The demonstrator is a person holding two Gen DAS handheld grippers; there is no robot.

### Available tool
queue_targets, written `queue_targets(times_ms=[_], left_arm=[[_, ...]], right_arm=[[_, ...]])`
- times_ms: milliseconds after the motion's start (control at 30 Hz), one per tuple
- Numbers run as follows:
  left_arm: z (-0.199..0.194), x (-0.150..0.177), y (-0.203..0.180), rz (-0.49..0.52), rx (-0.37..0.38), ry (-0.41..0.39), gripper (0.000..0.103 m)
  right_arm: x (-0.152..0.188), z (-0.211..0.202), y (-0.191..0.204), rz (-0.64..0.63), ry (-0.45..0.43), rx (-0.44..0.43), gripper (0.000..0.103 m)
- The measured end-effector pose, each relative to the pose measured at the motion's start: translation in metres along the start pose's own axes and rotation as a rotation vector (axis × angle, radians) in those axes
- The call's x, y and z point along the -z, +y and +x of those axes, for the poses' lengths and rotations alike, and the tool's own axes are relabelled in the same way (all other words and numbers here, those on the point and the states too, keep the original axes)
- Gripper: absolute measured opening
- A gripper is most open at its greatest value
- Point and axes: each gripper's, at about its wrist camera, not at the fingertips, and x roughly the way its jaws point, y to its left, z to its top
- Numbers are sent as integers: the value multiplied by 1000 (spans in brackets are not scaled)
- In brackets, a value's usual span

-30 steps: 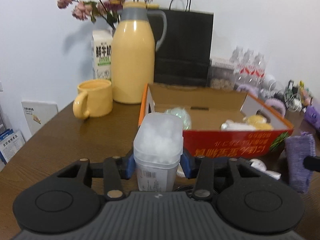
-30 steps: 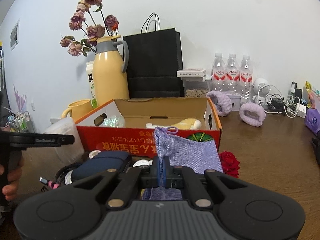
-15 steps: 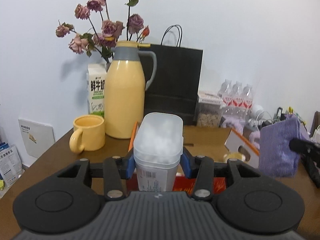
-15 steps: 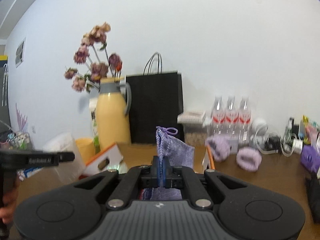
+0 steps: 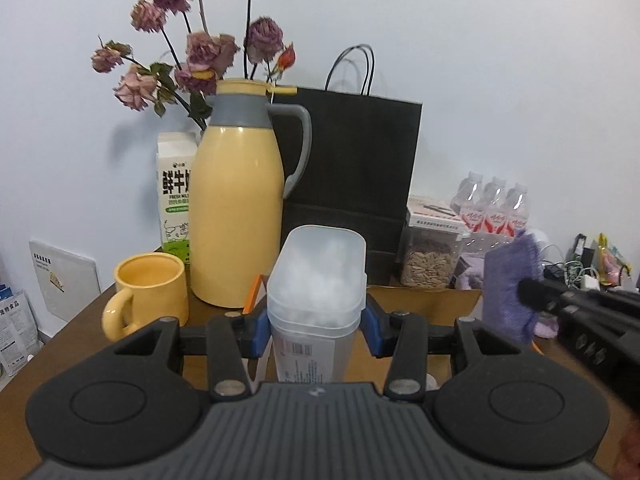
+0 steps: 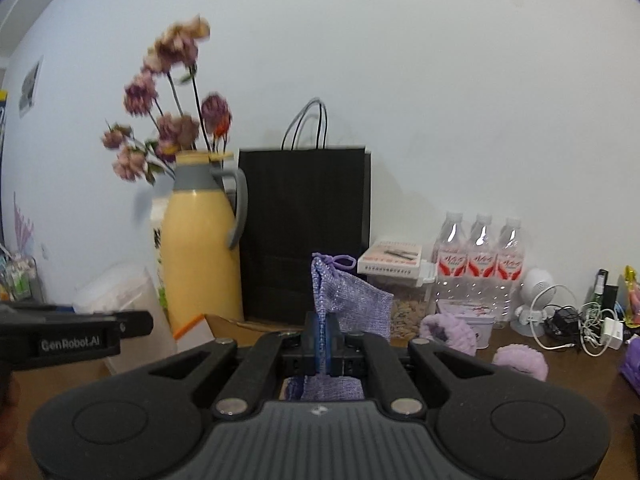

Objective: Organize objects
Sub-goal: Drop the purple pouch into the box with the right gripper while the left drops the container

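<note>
The clear tub (image 5: 316, 280) of white cotton balls sits upright between the blue pads of the left gripper (image 5: 316, 330), clamped at its lid line and held above the cardboard box (image 5: 424, 300). The purple pouch (image 6: 352, 300) is pinched flat in the tightly closed right gripper (image 6: 322, 338), hanging beside the tub over the same box. To do this well, I would keep the tub level, lower each item into a free spot in the box, and keep both clear of the yellow jug (image 5: 236, 216) and mug (image 5: 148, 292).

surface: brown wooden table (image 5: 60, 344) | on it: yellow mug (image 5: 146, 294), yellow thermos (image 5: 238, 216), black paper bag (image 5: 356, 188)
</note>
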Motion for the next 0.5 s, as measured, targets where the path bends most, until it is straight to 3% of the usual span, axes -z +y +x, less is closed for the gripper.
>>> queue_targets(times_ms=[233,500], left_arm=[[56,5,-3,34,-8,73,45],[96,12,-4,61,13,131,46]], right_arm=[[21,71,-1,-12,83,-16,2],[44,116,-7,-22,201,-88,4]])
